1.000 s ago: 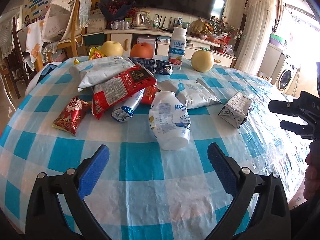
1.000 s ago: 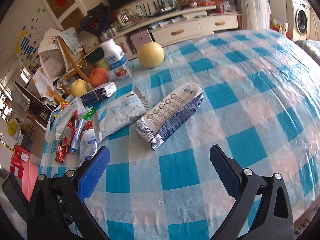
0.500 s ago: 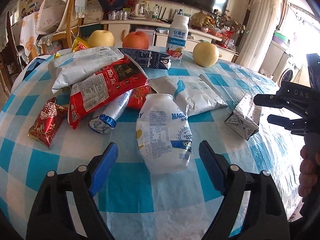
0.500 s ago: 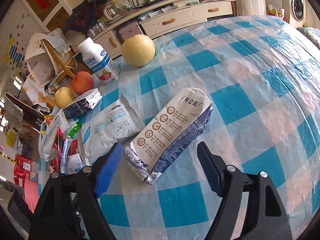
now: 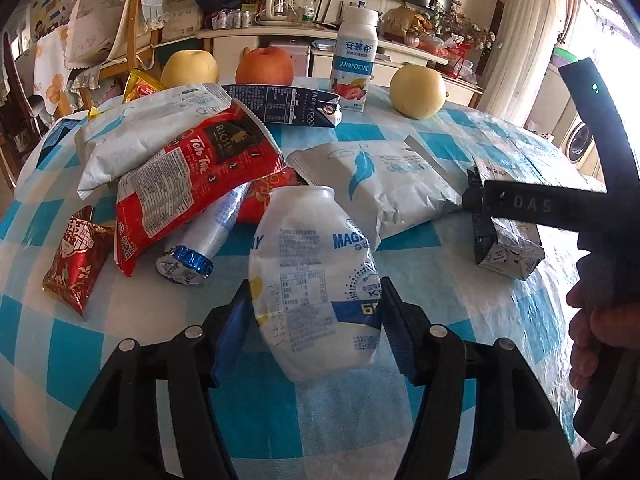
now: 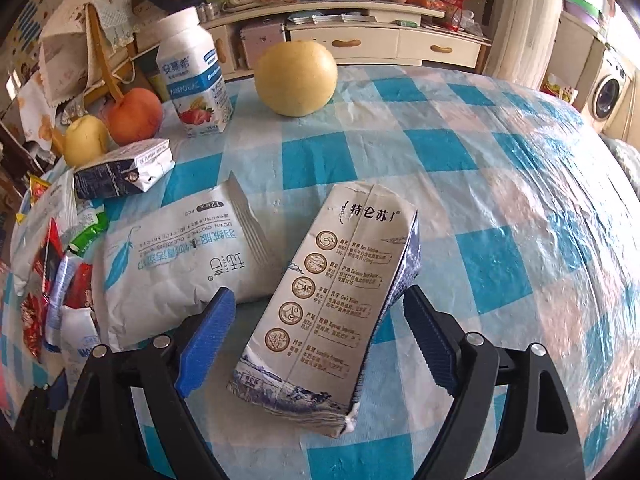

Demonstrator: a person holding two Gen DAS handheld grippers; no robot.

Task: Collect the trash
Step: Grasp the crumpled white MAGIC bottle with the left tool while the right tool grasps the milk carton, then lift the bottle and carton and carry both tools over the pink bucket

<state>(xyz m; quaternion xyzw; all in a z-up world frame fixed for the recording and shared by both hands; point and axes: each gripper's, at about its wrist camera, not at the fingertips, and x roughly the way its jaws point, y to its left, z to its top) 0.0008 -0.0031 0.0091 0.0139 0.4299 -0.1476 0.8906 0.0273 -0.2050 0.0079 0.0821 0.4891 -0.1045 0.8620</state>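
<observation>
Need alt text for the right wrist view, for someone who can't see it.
The right tongs, jaws opening, straddle a flattened milk carton lying on the blue checked tablecloth, pads not yet pressing it. A white pouch lies to its left; a yellow pear and a yogurt bottle stand behind.

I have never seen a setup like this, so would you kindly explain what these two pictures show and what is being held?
A person holds a two-fingered tool in each hand; a camera on each looks along its fingers. One picture is from the left tool, whose jaws are closing around a squashed white bottle lying on the checked tablecloth. The other is from the right tool, whose jaws are opening, astride a flattened milk carton without gripping it. Snack wrappers, fruit and an upright yogurt bottle also sit there.
</observation>
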